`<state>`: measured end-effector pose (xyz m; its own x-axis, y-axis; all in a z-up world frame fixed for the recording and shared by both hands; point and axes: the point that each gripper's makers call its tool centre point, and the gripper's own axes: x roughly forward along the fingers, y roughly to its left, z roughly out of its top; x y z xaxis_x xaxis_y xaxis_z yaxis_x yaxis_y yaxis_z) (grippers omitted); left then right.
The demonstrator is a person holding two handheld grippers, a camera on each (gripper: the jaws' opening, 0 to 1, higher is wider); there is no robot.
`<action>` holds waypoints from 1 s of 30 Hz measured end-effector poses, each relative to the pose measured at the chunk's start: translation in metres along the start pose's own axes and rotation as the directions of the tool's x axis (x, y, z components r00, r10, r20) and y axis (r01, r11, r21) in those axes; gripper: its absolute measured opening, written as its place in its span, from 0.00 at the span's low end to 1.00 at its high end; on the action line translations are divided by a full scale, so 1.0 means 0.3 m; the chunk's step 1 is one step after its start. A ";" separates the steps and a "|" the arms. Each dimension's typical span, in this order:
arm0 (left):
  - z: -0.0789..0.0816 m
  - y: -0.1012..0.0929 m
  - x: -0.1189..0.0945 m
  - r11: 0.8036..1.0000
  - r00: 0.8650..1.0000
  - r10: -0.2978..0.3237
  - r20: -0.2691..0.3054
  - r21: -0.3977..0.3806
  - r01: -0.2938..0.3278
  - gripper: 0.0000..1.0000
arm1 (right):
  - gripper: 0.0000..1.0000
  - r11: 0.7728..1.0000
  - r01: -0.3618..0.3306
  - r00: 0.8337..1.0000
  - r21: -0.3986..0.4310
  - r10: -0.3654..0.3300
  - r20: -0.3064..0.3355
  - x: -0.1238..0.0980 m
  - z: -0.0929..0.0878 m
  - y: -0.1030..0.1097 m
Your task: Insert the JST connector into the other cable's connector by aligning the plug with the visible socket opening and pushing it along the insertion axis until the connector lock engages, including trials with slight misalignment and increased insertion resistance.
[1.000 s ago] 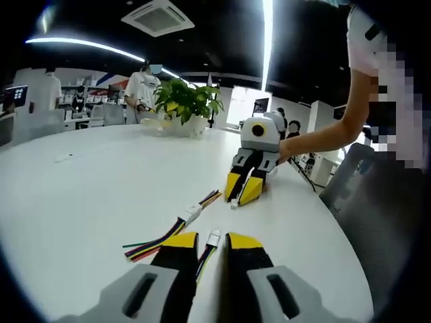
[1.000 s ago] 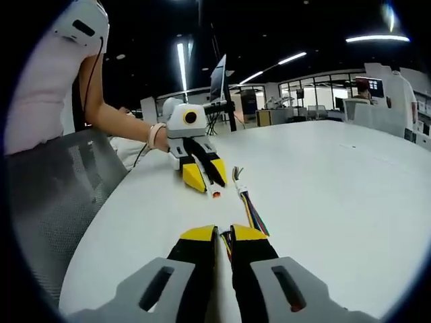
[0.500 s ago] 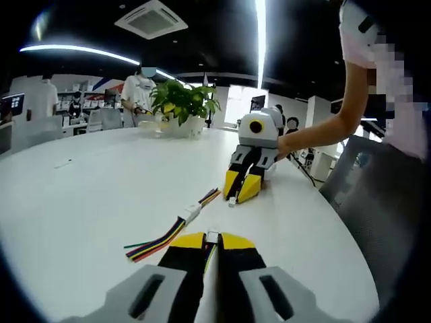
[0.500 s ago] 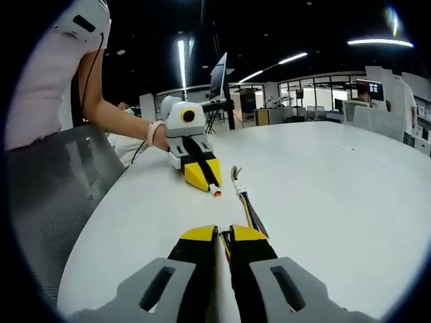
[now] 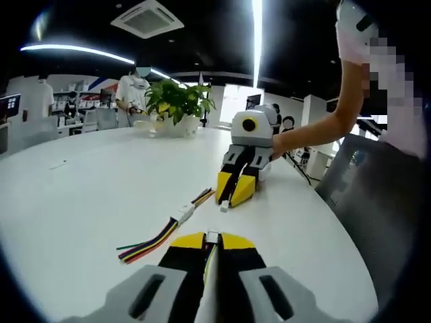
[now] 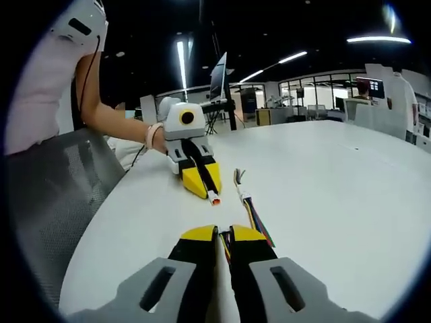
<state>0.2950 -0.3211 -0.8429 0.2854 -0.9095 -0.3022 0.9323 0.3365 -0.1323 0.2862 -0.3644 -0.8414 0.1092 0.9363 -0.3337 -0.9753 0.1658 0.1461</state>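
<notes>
In the left gripper view my left gripper [image 5: 212,241] is shut on a small white JST connector [image 5: 213,235], whose wires run back between the jaws. Ahead, my right gripper [image 5: 229,200] points its yellow jaws toward me, shut on a second white connector [image 5: 224,206]. In the right gripper view my right gripper [image 6: 223,234] is shut with coloured wires [image 6: 226,243] between its jaws. The left gripper [image 6: 206,191] faces it, and its connector [image 6: 214,199] sticks out of the tip. The two connectors are apart. A loose coloured cable [image 5: 151,242] with a white block [image 5: 183,214] lies between the grippers.
The round white table [image 5: 81,182] has its edge on the right, beside a grey mesh chair [image 5: 367,202]. A person's forearm [image 5: 306,134] reaches to the right gripper. A potted plant [image 5: 176,102] stands at the far side. The loose cable [image 6: 256,219] lies right of the left gripper.
My left gripper was open around the white connector a second ago and has shut on it. Both grippers have come a little nearer to each other.
</notes>
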 end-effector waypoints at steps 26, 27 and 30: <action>0.006 -0.016 0.025 0.999 0.999 -0.034 0.000 0.002 0.034 0.00 | 0.04 1.000 -0.023 1.000 -0.019 0.023 0.000 0.070 0.019 0.017; 0.005 -0.017 0.025 0.999 0.999 -0.035 0.001 0.001 0.035 0.00 | 0.04 0.999 -0.023 1.000 -0.024 0.023 -0.007 0.070 0.017 0.018; 0.005 -0.018 0.025 0.999 0.999 -0.036 0.000 0.002 0.036 0.00 | 0.04 0.999 -0.025 1.000 -0.032 0.024 -0.011 0.075 0.019 0.019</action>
<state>0.2925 -0.3301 -0.8429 0.2512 -0.9211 -0.2974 0.9425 0.3028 -0.1418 0.2842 -0.3407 -0.8426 0.0834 0.9367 -0.3402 -0.9834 0.1326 0.1240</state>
